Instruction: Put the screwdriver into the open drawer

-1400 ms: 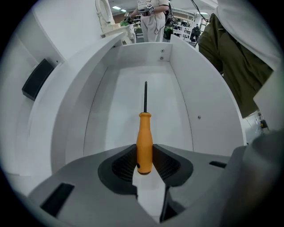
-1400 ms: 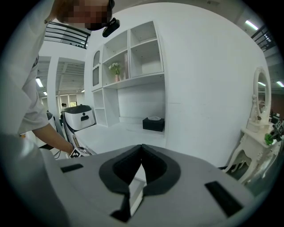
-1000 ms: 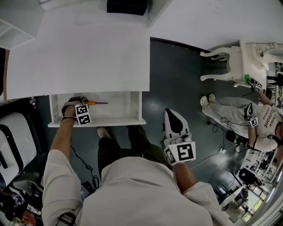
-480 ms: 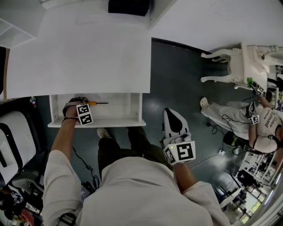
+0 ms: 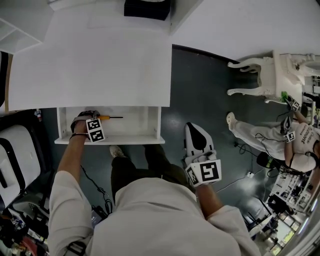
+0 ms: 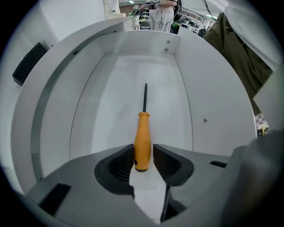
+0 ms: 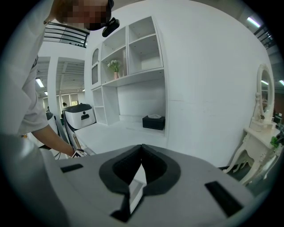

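Observation:
The screwdriver [image 6: 142, 137], with an orange handle and a thin black shaft, lies flat on the floor of the open white drawer [image 6: 186, 88]. Its shaft points toward the drawer's far wall. My left gripper [image 6: 143, 153] points straight down over the handle's butt end. Its jaws are opening, with the handle between the pads and a small gap on the right side. In the head view the screwdriver [image 5: 107, 117] shows just right of the left gripper [image 5: 90, 116], inside the drawer [image 5: 110, 139]. My right gripper [image 5: 196, 137] hangs over the dark floor, shut and holding nothing [image 7: 142, 148].
The white desk top [image 5: 100, 60] overhangs the back of the drawer. A black tissue box [image 5: 146, 7] sits at its far edge. A black-and-white chair [image 5: 15, 160] stands at left. A white dressing table [image 5: 280, 65] and a seated person [image 5: 295, 135] are at right.
Neither gripper has visibly moved in the head view. The seated person at the right has drawn one leg in.

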A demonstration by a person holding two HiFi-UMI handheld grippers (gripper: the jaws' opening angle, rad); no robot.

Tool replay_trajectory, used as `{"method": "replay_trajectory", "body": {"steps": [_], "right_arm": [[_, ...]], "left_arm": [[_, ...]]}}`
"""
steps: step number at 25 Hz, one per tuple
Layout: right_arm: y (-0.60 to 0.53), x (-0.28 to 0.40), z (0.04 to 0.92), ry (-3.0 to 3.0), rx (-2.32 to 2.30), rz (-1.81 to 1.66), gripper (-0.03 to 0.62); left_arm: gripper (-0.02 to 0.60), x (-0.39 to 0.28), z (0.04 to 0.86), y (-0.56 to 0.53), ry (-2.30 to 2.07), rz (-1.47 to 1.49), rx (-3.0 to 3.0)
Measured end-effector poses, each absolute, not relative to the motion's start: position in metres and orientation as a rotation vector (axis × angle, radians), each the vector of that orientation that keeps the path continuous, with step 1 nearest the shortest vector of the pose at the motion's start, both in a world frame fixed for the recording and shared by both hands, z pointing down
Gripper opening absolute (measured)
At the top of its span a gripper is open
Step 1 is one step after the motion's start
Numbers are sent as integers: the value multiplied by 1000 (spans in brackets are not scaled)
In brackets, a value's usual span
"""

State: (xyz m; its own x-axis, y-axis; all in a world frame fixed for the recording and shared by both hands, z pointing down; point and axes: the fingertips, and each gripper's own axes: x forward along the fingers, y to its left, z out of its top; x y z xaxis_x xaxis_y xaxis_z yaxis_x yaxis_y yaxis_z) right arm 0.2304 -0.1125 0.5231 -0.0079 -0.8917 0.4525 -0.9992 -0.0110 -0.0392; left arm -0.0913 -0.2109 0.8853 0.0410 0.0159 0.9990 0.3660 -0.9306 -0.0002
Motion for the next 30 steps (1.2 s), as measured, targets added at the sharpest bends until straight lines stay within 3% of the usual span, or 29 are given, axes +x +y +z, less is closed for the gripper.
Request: {"method": "replay_trajectory", "body": {"steps": [16, 30], "right_arm": [[-126, 210, 498, -2081, 1952, 439, 5], [-148, 154, 452, -2276, 1872, 320, 5]], "left_arm": [[127, -87, 827, -220, -164, -1891, -2221], [127, -85, 666, -230, 454, -1491, -2694]]}}
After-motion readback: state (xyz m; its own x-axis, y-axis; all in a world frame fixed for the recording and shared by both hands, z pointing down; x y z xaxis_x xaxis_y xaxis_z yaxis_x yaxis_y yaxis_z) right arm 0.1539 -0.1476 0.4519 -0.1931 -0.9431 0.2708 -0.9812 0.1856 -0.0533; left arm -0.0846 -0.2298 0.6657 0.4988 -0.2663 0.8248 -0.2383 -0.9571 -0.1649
